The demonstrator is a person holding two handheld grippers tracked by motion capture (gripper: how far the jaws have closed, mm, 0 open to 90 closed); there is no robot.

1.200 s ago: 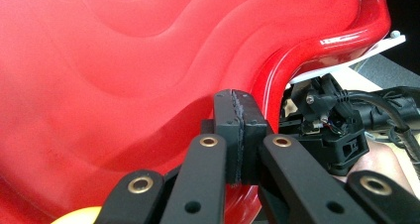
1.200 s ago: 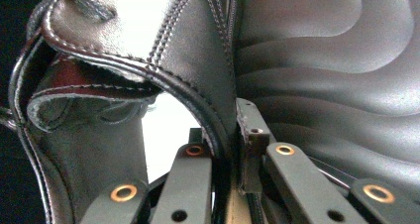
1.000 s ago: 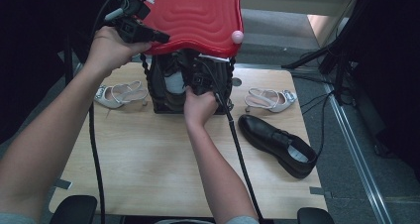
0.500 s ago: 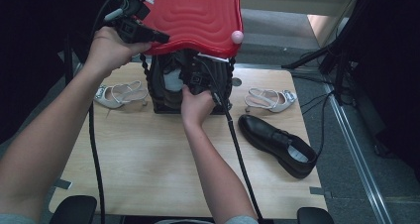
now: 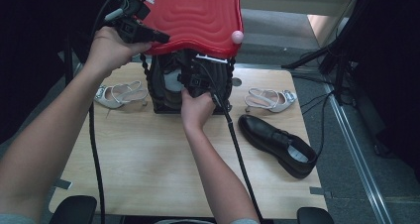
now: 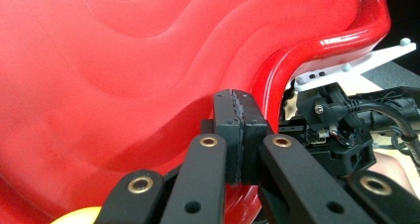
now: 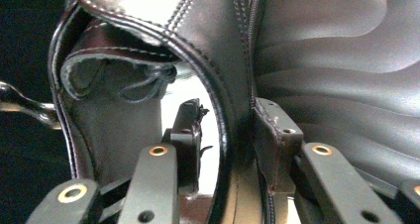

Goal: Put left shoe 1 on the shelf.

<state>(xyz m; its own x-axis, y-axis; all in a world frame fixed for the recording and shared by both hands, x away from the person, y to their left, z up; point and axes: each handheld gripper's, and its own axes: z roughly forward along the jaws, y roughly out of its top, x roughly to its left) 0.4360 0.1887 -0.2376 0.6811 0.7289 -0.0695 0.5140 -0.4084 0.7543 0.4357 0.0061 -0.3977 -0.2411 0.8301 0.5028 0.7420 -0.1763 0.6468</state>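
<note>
red lid [image 5: 193, 16] held raised at twelve o'clock by left gripper [image 6: 239, 110], jaws pressed together at its rim. black shoe [image 7: 198, 21] down in dark case [image 5: 159, 99] beneath it. right gripper [image 7: 230, 117] just been spreading, shoe's collar loose between the jaws. risks: lid slipping from so thin a pinch and dropping onto right hand [image 5: 197, 107]; shoe, seemingly half seated, tipping back out.

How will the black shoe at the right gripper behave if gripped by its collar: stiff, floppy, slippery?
The black shoe probably holds its shape: its stitched collar keeps its curve between the right gripper's jaws, which have just been opening. Its glossy leather may be somewhat slippery. The inner flap folds over, so it looks soft.
</note>
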